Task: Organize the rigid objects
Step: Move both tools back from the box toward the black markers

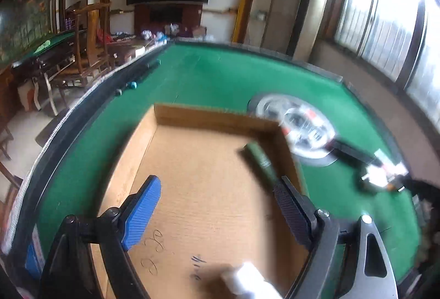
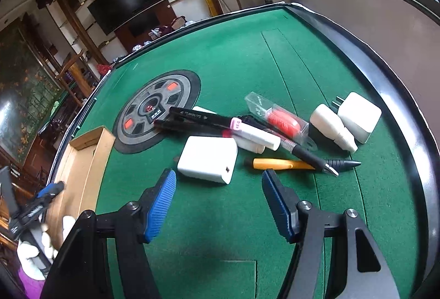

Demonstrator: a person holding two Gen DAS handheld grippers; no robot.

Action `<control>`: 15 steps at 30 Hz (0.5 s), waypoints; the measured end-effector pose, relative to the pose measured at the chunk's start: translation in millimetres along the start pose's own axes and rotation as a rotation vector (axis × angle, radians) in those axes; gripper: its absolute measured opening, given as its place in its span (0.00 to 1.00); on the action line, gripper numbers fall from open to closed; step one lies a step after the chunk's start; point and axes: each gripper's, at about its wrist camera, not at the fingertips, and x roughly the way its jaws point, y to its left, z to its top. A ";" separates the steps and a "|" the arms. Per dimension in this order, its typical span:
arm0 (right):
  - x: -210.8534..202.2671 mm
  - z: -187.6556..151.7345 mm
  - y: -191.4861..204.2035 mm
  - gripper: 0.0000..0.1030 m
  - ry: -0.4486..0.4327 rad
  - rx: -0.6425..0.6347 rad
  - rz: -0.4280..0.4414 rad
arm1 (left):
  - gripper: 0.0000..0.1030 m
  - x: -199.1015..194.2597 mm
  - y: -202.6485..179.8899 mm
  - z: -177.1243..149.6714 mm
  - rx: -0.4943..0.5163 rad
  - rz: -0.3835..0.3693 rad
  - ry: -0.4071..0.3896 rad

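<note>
Left wrist view: left gripper [image 1: 217, 205] hangs over the cardboard box [image 1: 220, 120], jaws spread wide w/ nothing between the pads. Only this view shows the box inside: a dark green cylinder [image 1: 258, 161] lies along the right wall, and a blurred white item [image 1: 247, 279] sits at the near edge, pen scribbles on the floor. To the right of the box, round hub plate [image 1: 299, 128] set in the green felt table [image 1: 214, 79], then a blurred bit of the pile at far right.

Right wrist view: box seen only as a corner at left [image 2: 82, 161], contents hidden; left gripper's blue pad [image 2: 51, 189] pokes in there, gloved hand [image 2: 33, 249] below. Going right: hub plate [image 2: 159, 109], white adapter block [image 2: 207, 160], black markers [image 2: 192, 117], white-barrel pen [image 2: 255, 134], orange pen [image 2: 283, 164], black pen [image 2: 313, 158], clear case w/ red item [image 2: 280, 117], white plug [image 2: 334, 128], white charger [image 2: 359, 114] – all on the felt, outside the box. Right gripper [image 2: 220, 205] is above bare felt just short of the adapter, jaws apart, holding nothing
</note>
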 end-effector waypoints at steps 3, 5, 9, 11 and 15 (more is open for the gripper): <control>9.3 11.6 5.3 0.62 0.006 -0.015 -0.007 | 0.90 -39.6 -13.2 -4.4 -0.043 -0.097 -0.056; 18.0 25.8 12.8 0.62 0.007 -0.033 -0.006 | 0.92 -57.3 -24.3 -16.8 -0.056 -0.162 -0.066; 50.9 62.6 37.8 0.63 0.045 -0.140 -0.043 | 0.92 -65.2 -48.2 -40.1 -0.031 -0.264 0.000; 77.2 74.1 50.1 0.63 0.118 -0.194 -0.065 | 0.92 -66.3 -59.3 -48.7 -0.001 -0.275 0.019; 114.7 74.4 63.1 0.62 0.231 -0.232 -0.107 | 0.92 -68.5 -67.7 -53.1 0.033 -0.264 0.026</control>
